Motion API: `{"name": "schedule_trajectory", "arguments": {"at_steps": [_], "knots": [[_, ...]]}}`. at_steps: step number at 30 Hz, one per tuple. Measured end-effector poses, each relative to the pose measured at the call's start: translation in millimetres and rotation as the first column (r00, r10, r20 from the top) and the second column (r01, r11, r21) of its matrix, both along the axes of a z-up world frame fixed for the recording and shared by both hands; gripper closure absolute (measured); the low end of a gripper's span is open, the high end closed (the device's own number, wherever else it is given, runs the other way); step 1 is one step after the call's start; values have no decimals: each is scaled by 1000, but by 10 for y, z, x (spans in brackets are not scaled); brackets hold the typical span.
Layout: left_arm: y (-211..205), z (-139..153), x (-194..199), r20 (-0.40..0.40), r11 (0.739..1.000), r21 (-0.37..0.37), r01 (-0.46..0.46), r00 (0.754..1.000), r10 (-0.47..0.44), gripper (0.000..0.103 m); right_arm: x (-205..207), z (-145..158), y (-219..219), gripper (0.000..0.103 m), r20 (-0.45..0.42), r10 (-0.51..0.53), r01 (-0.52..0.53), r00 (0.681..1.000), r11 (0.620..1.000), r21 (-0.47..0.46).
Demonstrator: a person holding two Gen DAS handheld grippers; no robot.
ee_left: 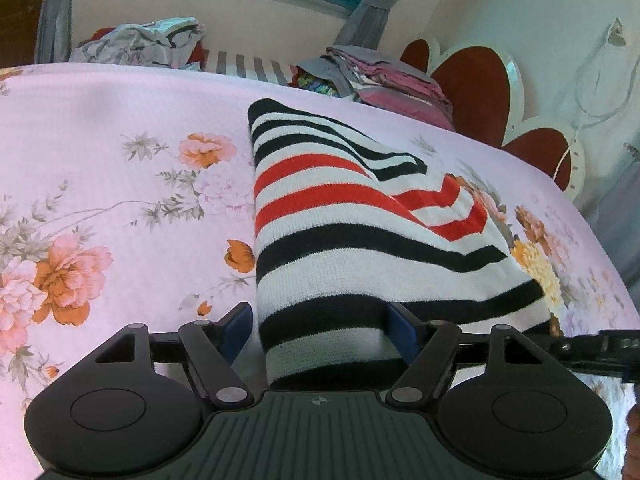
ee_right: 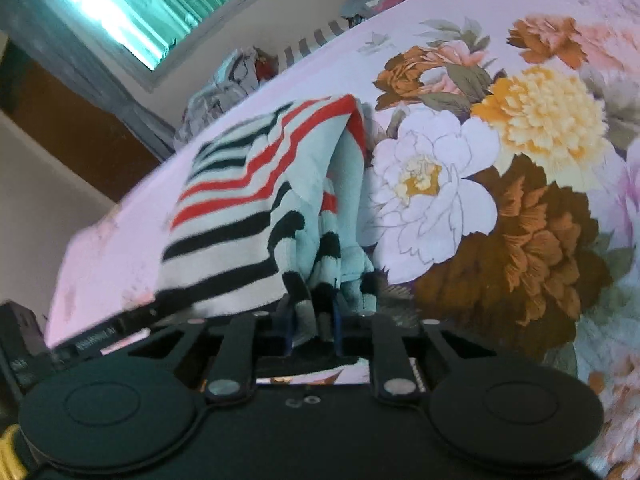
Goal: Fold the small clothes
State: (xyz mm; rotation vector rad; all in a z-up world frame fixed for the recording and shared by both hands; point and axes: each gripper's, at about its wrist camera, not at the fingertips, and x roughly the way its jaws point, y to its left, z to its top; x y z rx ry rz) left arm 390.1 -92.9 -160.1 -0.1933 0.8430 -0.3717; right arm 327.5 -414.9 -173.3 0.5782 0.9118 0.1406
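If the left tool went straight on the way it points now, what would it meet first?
The striped sweater: its near end already lies between the open fingers of the left tool, so going on would push into the knit, then probably the bedsheet beneath. Depth is hard to judge.

A: You're on the sweater [ee_left: 360, 240] — white knit, black stripes, red bands midway.

B: And your bedsheet [ee_left: 120, 120] is pale pink with orange, yellow and white flowers.
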Motion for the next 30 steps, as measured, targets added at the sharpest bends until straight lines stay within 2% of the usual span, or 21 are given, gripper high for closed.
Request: {"name": "schedule_trajectory", "arguments": {"at_steps": [2, 5, 8, 11, 16, 20, 24, 26, 30], "knots": [[-20, -14, 1, -5, 1000, 7, 5, 1000, -5, 31, 7, -94, -19, 86, -30, -15, 15, 999, 1000, -1], [-41, -3, -4, -4, 1000, 17, -1, 1000, 1, 31, 12, -40, 41, 85, -28, 4, -6, 1000, 999, -41], [-42, 25, 11, -13, 1000, 19, -2, 1000, 2, 30, 6, 40, 45, 76, -27, 6, -8, 1000, 998, -70], [-56, 72, 24, -9, 999, 39, 7, 1000, -7, 30, 14, 197, 70, 71, 14, 9, -7, 1000, 994, -105], [-100, 183, 46, 11, 998, 61, 17, 1000, -18, 30, 155, 463, 212, 64, 102, 41, -17, 994, 975, -223], [-114, 273, 113, 25, 999, 53, 10, 1000, -12, 30, 295, 424, 313, 65, 84, 66, -40, 994, 959, -280], [-149, 308, 189, 39, 998, 62, 13, 999, -15, 30, 334, 297, 305, 71, 51, 56, -39, 997, 955, -293], [-151, 295, 235, 40, 998, 67, 8, 999, -11, 30, 317, 269, 312, 75, 51, 58, -40, 997, 950, -309], [-135, 190, 331, 12, 999, 52, 9, 1000, -9, 30, 312, 195, 292, 75, 48, 54, -36, 997, 944, -327]]}}
